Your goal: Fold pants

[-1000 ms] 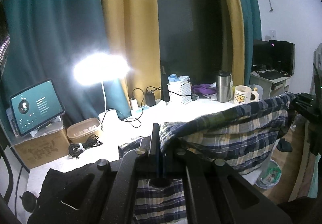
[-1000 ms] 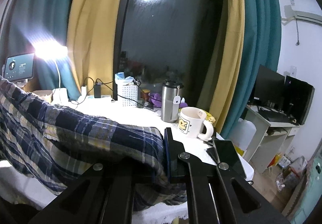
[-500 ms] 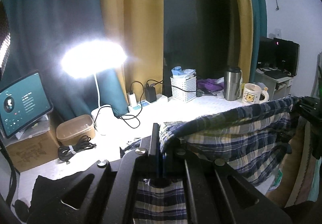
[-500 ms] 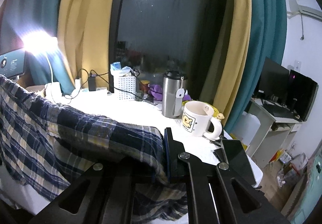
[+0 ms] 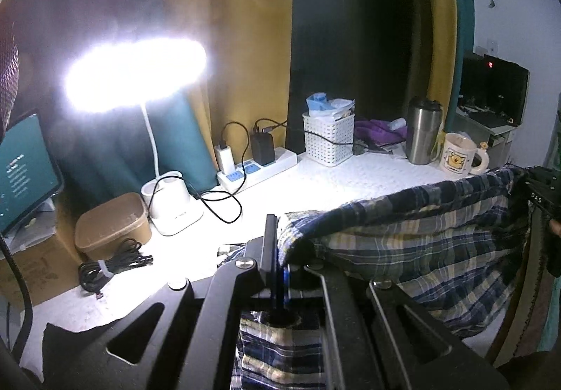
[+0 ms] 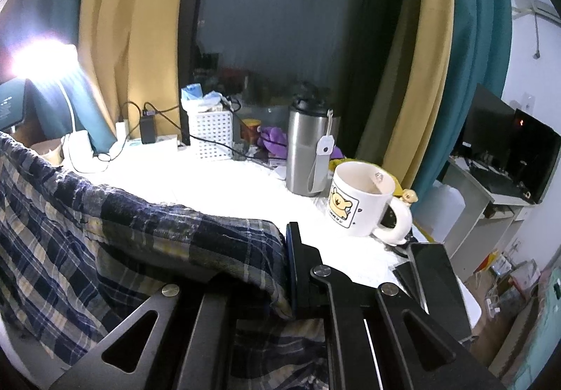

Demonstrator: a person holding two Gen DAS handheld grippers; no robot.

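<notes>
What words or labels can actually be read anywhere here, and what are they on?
"DAS": white letters on the black right tool, seen at the edge of the left view; possibly only part of a longer word.
"LOVE U": small print beside the bear on the white mug, barely legible.
Tablet screen: lines of white text, too blurred to read.
Hang tag on the steel tumbler: no readable print.
Power strip: no legible marking.

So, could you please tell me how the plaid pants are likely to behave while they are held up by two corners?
The plaid pants look floppy: the edge sags between the left gripper and right gripper. Probably light, since small pinches carry them. The hanging fabric may sway.
</notes>
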